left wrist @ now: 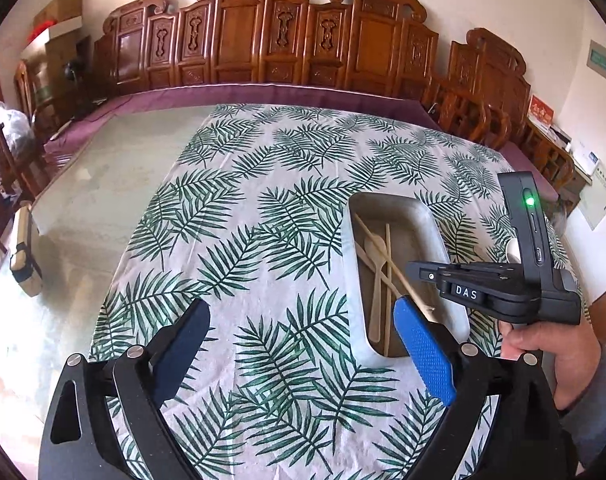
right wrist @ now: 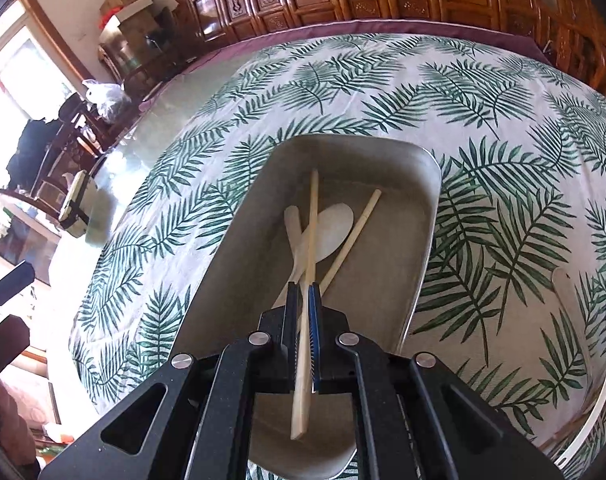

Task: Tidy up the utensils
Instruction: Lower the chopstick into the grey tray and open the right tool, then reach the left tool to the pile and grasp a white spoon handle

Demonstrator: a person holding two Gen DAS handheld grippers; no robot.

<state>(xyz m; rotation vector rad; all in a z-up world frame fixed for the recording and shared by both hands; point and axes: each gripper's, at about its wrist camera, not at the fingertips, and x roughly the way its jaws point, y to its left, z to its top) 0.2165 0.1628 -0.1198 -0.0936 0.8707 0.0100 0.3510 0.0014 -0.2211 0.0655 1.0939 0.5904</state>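
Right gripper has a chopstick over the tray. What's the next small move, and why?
Probably open the right gripper to let go. It is shut on a chopstick whose far end already reaches in over the tray, above the wooden spoon and the other chopstick. The left gripper stands open and empty beside the tray, so nothing blocks the drop.

Walls: we see pale plaster (left wrist: 575, 28)
Furniture: carved wooden panels (left wrist: 263, 40) line our far side
Window: bright daylight at left (right wrist: 7, 92)
Worktop: leaf-print cloth (left wrist: 263, 184) over glass
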